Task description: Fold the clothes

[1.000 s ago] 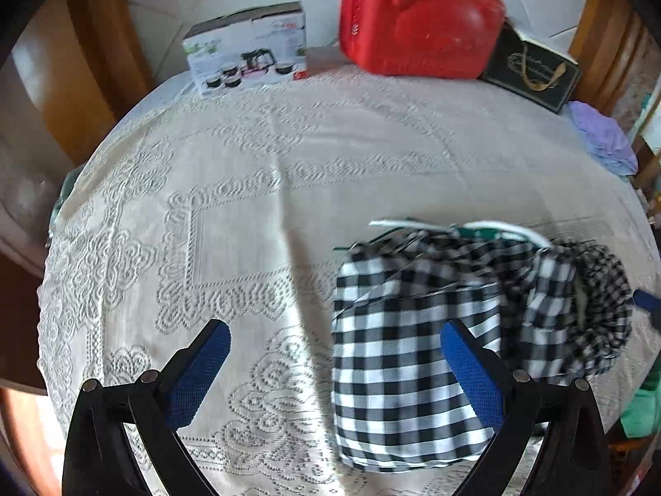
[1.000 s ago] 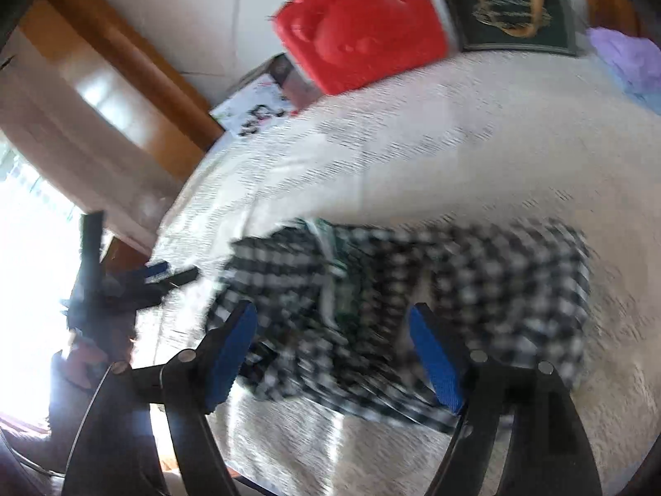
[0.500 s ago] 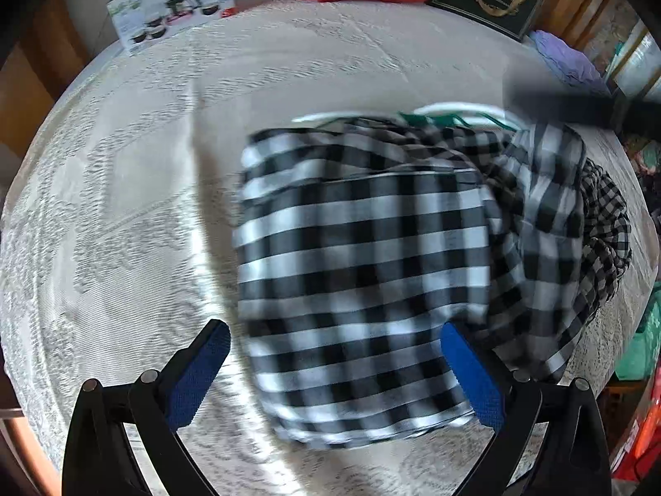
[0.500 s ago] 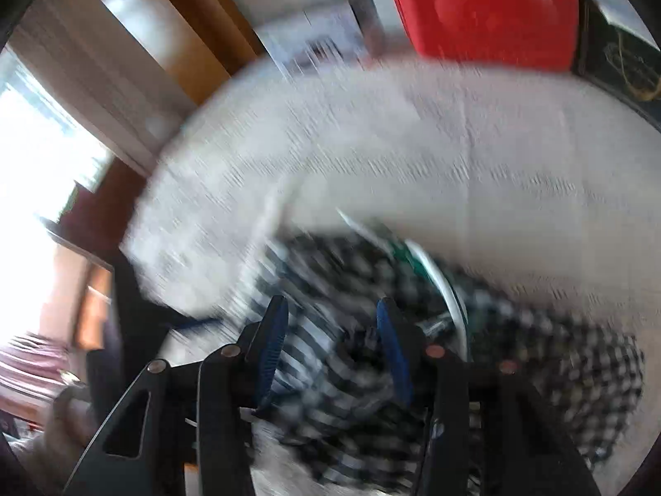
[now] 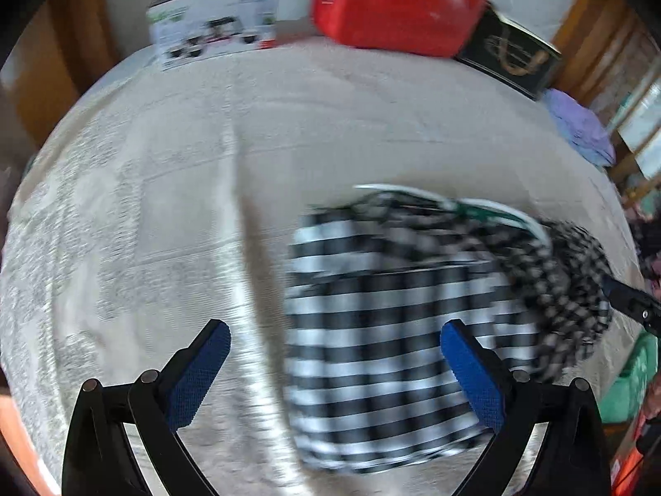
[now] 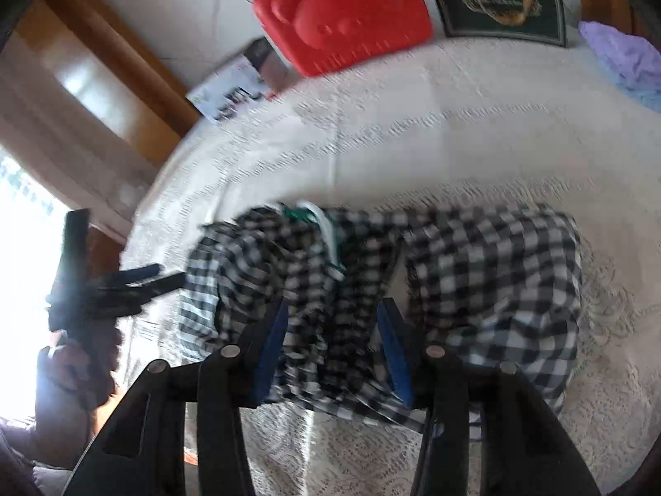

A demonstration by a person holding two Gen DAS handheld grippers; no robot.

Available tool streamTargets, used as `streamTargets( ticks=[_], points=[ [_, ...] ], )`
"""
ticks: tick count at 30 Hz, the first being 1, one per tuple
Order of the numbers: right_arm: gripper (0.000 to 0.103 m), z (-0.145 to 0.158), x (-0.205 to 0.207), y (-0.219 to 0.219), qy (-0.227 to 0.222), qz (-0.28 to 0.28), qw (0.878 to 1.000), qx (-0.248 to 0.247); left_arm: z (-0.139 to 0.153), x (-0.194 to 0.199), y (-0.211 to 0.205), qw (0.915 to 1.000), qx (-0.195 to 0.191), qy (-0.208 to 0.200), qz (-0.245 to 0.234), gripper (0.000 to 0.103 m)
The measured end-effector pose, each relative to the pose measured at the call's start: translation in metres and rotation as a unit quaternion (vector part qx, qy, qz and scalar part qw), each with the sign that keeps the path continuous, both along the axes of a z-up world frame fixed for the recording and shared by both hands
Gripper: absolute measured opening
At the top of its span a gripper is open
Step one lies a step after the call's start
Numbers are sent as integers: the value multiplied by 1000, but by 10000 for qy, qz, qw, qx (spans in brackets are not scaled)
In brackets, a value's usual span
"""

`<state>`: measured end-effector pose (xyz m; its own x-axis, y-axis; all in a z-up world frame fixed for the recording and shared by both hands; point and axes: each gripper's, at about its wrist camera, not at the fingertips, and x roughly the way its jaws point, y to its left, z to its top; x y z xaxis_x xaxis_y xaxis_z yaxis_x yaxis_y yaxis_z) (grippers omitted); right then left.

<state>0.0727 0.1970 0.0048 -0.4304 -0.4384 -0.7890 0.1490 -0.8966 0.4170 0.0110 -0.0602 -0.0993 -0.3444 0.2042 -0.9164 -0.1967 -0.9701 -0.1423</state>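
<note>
A black-and-white checked garment [image 5: 384,330] lies partly folded on the lace-covered round table [image 5: 165,190]; it also shows in the right wrist view [image 6: 495,289]. A white and green trim [image 6: 326,231] shows at its far edge. My left gripper [image 5: 334,376] is open and empty, hovering over the garment's left part. My right gripper [image 6: 334,355] has its jaws half closed, set around a bunched fold of the garment's near edge. Whether the pads pinch the cloth is unclear. The right gripper's tip shows at the right edge of the left wrist view [image 5: 628,297].
A red plastic case [image 5: 396,0], a printed box [image 5: 215,20] and a dark framed picture [image 5: 512,53] stand at the table's far edge. A lilac cloth [image 5: 582,128] lies at the far right. Wooden furniture surrounds the table.
The left gripper has pulled back to the left, so the garment sits further right in its view. The right gripper stays narrowed over the garment's near edge and has swung right.
</note>
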Motion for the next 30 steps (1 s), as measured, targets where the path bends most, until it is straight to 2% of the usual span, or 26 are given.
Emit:
streamTargets(
  ticks=[3, 5, 9, 10, 14, 18, 22, 24, 26, 28, 30],
  points=[
    [45, -6, -9, -17, 24, 294, 9993, -244, -11, 4, 26, 9995, -227, -102, -217, 102],
    [45, -23, -17, -33, -197, 445, 9988, -36, -29, 7, 39, 9980, -514, -288, -239, 102],
    [45, -70, -23, -42, -844, 655, 9931, 494, -59, 11, 50, 9958, -747, -521, -65, 103],
    [45, -77, -25, -40, -938, 696, 9923, 404, -61, 12, 51, 9958, -765, -496, 30, 103],
    [45, -55, -41, -23, -702, 1023, 9922, 94, -51, 17, 53, 9939, -869, -472, 488, 103],
    [45, -32, -62, 4, -375, 1512, 9877, -89, -25, 37, 63, 9880, -893, -296, 1222, 103],
    [45, -24, -91, 46, -53, 2370, 9715, 27, -6, 62, 87, 9738, -882, -110, 2094, 103],
    [45, -26, -102, 69, 23, 2797, 9601, 33, -2, 78, 110, 9621, -884, -90, 2579, 103],
    [45, -26, -106, 90, 61, 3210, 9470, 90, 0, 92, 140, 9503, -713, -140, 3028, 103],
    [45, -26, -104, 109, 63, 3596, 9328, 227, 2, 97, 166, 9444, -483, -285, 3240, 103],
    [51, -29, -103, 122, 41, 3887, 9209, 287, 0, 102, 193, 9402, -337, -391, 3366, 103]
  ],
)
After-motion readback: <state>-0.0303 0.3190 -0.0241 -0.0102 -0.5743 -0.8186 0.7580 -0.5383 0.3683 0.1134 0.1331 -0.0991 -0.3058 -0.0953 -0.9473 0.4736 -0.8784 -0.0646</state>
